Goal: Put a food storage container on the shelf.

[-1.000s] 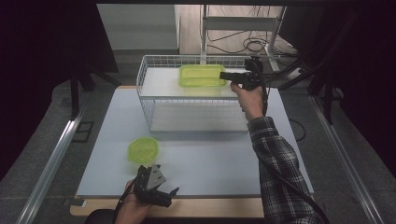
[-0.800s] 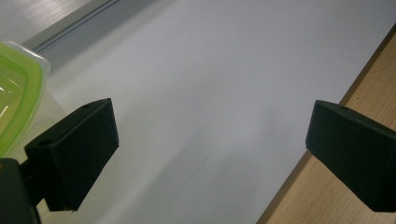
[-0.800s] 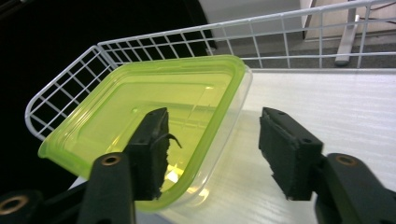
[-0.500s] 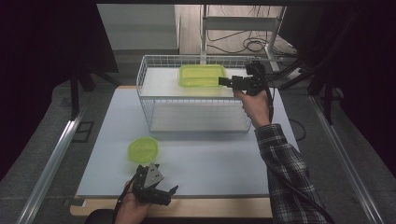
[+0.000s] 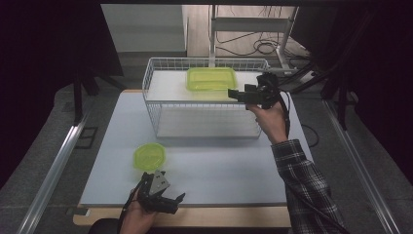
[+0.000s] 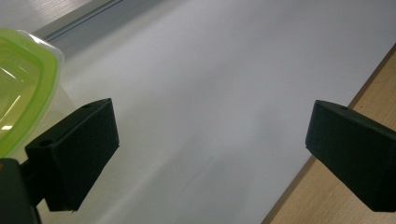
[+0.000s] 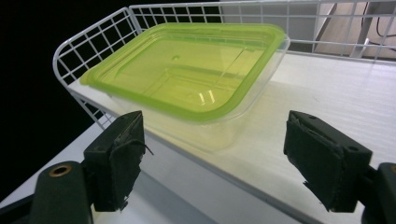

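A clear rectangular box with a green lid [image 5: 211, 78] [image 7: 187, 74] rests on the white upper shelf of a wire rack [image 5: 204, 63] [image 7: 93, 42]. My right gripper [image 5: 234, 94] [image 7: 215, 158] hovers just to its right, level and aimed at it. Its jaws have just been opening and stand open, with the box beyond their tips and nothing between them. A small round green-lidded tub [image 5: 149, 156] [image 6: 18, 93] sits on the white mat. My left gripper [image 5: 178, 203] [image 6: 210, 149] is held open at the table's front edge, just in front of that tub, touching nothing.
The white mat [image 5: 219, 165] covers the table, with a wooden strip [image 5: 219, 217] along the front. The rack's wire walls rise around the shelf. Cables and a metal stand [image 5: 253, 34] lie behind the table; dark curtains flank it.
The right gripper let go of the rectangular box's rim, opened its jaws and drew back to the right. The box stays on the rack shelf. The left gripper kept still.
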Tool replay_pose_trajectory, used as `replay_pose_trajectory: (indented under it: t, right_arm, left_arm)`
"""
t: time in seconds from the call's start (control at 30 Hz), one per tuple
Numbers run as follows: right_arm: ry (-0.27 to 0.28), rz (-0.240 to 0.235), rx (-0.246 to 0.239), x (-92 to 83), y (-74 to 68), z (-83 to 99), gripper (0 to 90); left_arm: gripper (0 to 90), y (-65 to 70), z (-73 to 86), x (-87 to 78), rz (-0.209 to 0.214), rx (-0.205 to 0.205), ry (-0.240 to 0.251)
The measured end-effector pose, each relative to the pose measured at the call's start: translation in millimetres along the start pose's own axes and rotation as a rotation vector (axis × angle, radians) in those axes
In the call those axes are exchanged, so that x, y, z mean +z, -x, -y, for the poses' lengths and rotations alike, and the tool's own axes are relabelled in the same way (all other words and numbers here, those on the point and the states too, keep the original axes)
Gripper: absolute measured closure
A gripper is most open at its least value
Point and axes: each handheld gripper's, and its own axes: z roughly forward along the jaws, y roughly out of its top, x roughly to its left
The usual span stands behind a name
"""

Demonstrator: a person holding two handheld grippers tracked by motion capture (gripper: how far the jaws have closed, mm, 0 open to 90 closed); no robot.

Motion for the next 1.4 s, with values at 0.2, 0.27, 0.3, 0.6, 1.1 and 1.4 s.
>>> replay_pose_trajectory:
  t: [0.2, 0.27, 0.3, 0.6, 1.1, 1.4]
  right_arm:
    - [0.002, -0.008, -0.046, -6.8, -8.6, 11.0, 17.6]
    - [-0.002, -0.01, -0.062, -8.4, -11.3, 15.1, 16.5]
    - [-0.005, -0.01, -0.071, -9.4, -13.0, 17.4, 16.0]
    - [-0.026, -0.043, -0.136, -19.9, -26.6, 41.5, 10.9]
    - [-0.091, -0.076, -0.184, -30.6, -31.8, 93.0, 6.1]
    - [-0.103, -0.035, -0.213, -35.9, -31.8, 124.3, 2.6]
  left_arm:
    - [2.5, -0.1, -0.2, -0.3, -0.004, -0.008, 0.008]
    - [2.6, -0.2, -0.4, -0.1, -0.004, -0.008, 0.005]
    - [2.6, -0.2, -0.4, 0.1, -0.003, -0.007, 0.003]
    - [2.4, -0.5, -0.9, 1.3, 0.007, -0.012, -0.019]
    - [1.0, -1.5, -2.2, 0.8, 0.024, -0.052, -0.051]
    - [0.7, 0.1, -1.5, 1.3, 0.027, -0.019, -0.023]
